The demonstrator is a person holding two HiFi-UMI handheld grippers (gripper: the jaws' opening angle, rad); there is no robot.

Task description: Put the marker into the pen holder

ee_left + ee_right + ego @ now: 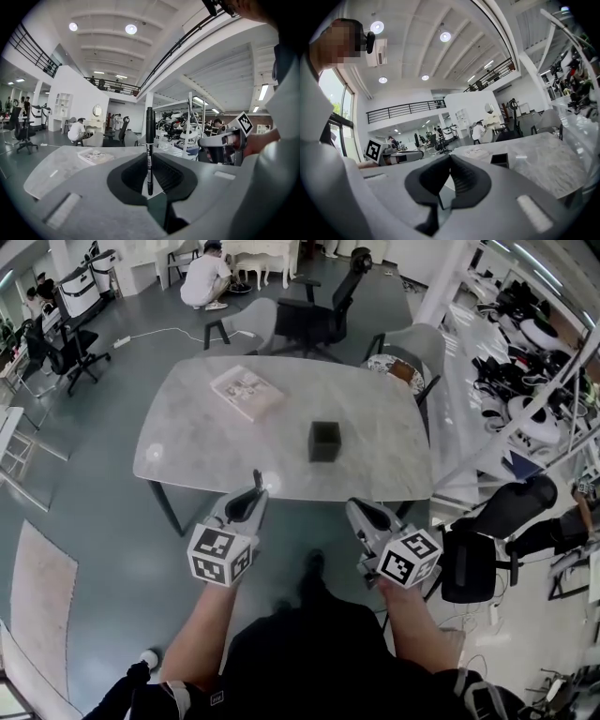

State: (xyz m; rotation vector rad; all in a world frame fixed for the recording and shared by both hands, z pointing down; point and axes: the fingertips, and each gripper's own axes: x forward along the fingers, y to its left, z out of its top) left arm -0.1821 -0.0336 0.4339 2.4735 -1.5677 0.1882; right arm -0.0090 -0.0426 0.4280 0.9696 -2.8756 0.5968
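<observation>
Left gripper (150, 158) first: its jaws are clamped on the marker (150, 140), which stands upright between the pads, gripped low on the barrel, with most of its length sticking up past the jaw tips. Over on the right gripper (449, 158), the jaws are pressed together with nothing between them, so it's just along for the ride.

From the head view, the left gripper (249, 504) sits right at the near edge of the table (187, 442), and the right gripper (371, 517) hangs just off that edge. The pen holder (323, 441), a small black open-topped cube, is out on the tabletop at about one o'clock from the left gripper and eleven o'clock from the right. A booklet (247, 391) lies farther back, near twelve o'clock.

Now the worries. With such a low grip, that long free end could swing or slide in the jaws on the way over. The holder looks light and its mouth is small, so a slanted approach could catch the rim and tip it or push it along.

As for pose, both forearms reach forward from the body, roughly parallel, with the marker cubes turned up toward the head. The left wrist will likely need to roll to point the marker down.
</observation>
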